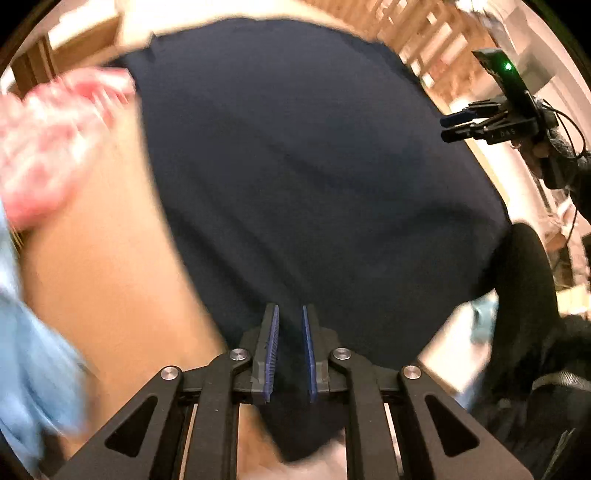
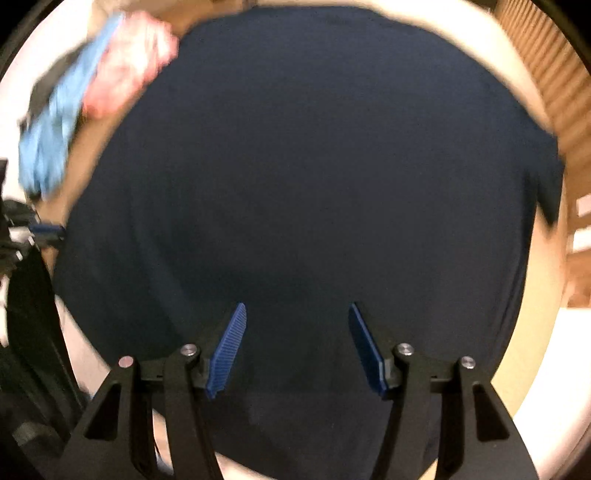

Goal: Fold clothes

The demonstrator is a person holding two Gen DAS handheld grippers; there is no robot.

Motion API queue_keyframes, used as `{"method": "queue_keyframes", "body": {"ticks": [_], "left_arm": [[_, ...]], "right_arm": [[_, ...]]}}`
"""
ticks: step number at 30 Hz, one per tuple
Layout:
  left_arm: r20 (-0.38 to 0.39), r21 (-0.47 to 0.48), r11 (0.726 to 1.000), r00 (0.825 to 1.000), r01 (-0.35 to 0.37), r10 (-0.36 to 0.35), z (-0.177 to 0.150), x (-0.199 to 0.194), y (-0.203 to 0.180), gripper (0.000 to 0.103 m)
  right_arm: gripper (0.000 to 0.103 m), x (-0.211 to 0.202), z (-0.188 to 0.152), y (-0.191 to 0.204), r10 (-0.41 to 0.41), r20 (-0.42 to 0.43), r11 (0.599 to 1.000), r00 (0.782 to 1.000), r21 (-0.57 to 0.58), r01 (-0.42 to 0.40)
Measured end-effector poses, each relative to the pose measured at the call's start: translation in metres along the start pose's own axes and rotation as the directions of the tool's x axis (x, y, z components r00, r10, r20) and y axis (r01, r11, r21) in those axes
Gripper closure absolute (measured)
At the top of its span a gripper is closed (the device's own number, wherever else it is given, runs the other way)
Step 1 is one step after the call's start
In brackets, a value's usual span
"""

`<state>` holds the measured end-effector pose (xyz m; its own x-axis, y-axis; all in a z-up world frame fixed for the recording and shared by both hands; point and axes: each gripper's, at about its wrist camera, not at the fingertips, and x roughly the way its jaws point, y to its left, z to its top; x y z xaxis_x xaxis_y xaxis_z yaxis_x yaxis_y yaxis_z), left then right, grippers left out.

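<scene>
A dark navy garment (image 1: 295, 166) (image 2: 314, 166) lies spread nearly flat on the tan table (image 1: 110, 277) and fills most of both views. My left gripper (image 1: 290, 310) hovers over its near edge, jaws a narrow gap apart. Dark cloth shows behind the gap, and I see no pinched fold. In the right wrist view the left gripper (image 2: 55, 232) shows only as a blurred blue pad at the garment's left edge. My right gripper (image 2: 297, 306) hangs wide open above the garment with nothing between its fingers. It (image 1: 445, 128) also appears past the garment's right edge.
A pink and white cloth (image 1: 48, 147) (image 2: 129, 62) and a light blue cloth (image 1: 37, 350) (image 2: 55, 129) lie bunched left of the garment. A person's dark trouser leg (image 1: 524, 295) stands at the table's near right. Slatted wooden furniture (image 1: 424, 29) stands beyond the far edge.
</scene>
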<state>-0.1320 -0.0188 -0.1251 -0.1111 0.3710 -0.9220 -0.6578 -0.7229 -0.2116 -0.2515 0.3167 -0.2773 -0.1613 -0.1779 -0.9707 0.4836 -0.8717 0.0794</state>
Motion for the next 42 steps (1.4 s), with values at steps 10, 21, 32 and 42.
{"method": "queue_keyframes", "body": {"ticks": [10,21,32,42], "left_arm": [[0.118,-0.165,0.972,0.975,-0.169,0.190,0.189,0.022,0.182,0.077],[-0.013,-0.213,0.953,0.976,-0.213,0.216,0.244,0.104,0.228,0.071],[0.073,-0.259,0.958,0.986,-0.125,0.148,0.244,0.099,0.236,0.100],[0.273,-0.326,0.943,0.962,0.059,0.034,0.238,0.015,0.238,0.100]], "right_arm": [[0.046,0.050,0.180,0.054,-0.012,0.219,1.000,0.976,0.024,0.007],[0.046,0.067,0.240,0.033,-0.029,0.270,0.992,0.962,0.126,-0.005],[0.046,0.083,0.272,0.052,-0.062,0.218,0.995,0.974,0.094,0.043],[0.044,0.108,0.278,0.028,-0.167,0.103,0.982,0.981,0.108,0.156]]}}
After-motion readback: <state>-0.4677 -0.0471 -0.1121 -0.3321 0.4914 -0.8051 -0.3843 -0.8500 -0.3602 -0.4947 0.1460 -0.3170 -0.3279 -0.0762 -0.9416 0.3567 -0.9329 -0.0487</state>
